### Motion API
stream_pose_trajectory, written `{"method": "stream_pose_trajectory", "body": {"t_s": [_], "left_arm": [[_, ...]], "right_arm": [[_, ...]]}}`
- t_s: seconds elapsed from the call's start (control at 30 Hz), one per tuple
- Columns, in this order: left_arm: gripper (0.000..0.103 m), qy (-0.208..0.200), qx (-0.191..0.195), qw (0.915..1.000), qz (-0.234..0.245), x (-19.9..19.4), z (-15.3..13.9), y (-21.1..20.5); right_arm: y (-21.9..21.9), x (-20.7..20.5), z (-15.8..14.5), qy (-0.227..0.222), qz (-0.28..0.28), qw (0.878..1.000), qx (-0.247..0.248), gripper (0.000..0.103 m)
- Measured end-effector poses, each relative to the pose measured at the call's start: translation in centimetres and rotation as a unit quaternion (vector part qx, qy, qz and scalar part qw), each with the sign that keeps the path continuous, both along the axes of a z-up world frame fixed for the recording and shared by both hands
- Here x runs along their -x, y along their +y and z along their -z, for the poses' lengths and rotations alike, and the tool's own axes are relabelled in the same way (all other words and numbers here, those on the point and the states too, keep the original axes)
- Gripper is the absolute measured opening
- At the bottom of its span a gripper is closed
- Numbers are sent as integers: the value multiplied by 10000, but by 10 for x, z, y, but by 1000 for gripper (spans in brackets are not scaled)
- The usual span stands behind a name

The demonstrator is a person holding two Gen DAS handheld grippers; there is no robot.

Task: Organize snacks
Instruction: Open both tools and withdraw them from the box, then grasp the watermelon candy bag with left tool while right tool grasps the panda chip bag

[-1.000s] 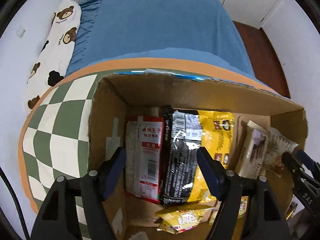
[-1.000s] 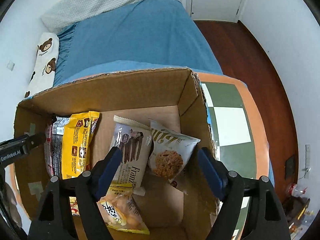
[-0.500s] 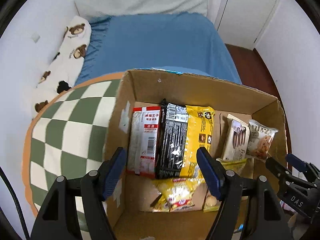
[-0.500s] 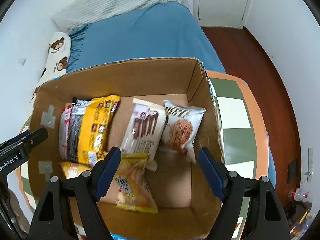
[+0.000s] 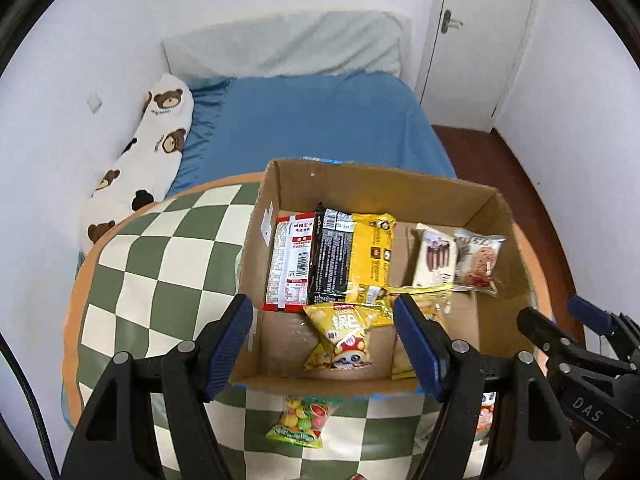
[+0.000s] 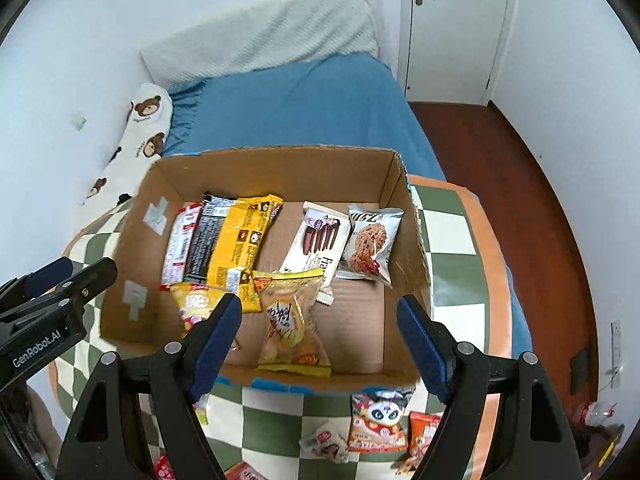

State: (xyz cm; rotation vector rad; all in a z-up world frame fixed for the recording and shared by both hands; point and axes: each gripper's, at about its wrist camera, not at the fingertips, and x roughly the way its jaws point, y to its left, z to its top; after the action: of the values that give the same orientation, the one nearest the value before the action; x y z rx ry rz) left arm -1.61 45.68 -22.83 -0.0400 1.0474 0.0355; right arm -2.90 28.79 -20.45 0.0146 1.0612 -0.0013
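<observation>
Snacks lie in the open cardboard box (image 6: 280, 172) on the checked surface (image 5: 160, 280) — a red packet (image 5: 290, 264), a black-and-yellow bag (image 5: 352, 256), a chocolate-stick pack (image 6: 316, 240) and a cookie pack (image 6: 368, 244) along the far side, two yellow bags nearer, partly hidden behind the gripper fingers. More packets — a candy bag (image 5: 302, 420), a panda pack (image 6: 378, 420) — sit outside the near wall, some cut off by the frame edge. The left gripper (image 5: 324, 344) and right gripper (image 6: 320, 344) both hang above the near rim, jaws spread wide, holding and touching nothing.
</observation>
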Motion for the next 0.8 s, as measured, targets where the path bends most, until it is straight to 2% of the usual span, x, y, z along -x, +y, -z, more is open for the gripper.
{"method": "stream_pose_trajectory", "body": {"t_s": [0.2,0.37,0.53,0.67,0.8], "left_arm": [[71,-140,95,9998,59,34,-20,-6],[71,149,224,9996,15,65,-5,-6],[71,781,184,9968,-59,90,41,-8],[71,1360,-59,9905,-205,98,93,-7],[71,1741,-159,9839,-362,97,134,2]], "right_arm": [[0,35,-21,-164,8,9995,-275,82],[-6,66,-17,-44,62,9985,-547,82],[-23,87,27,520,284,9958,-703,82],[-45,95,78,1000,621,9910,-645,82],[-74,87,129,1397,973,9834,-631,82]]}}
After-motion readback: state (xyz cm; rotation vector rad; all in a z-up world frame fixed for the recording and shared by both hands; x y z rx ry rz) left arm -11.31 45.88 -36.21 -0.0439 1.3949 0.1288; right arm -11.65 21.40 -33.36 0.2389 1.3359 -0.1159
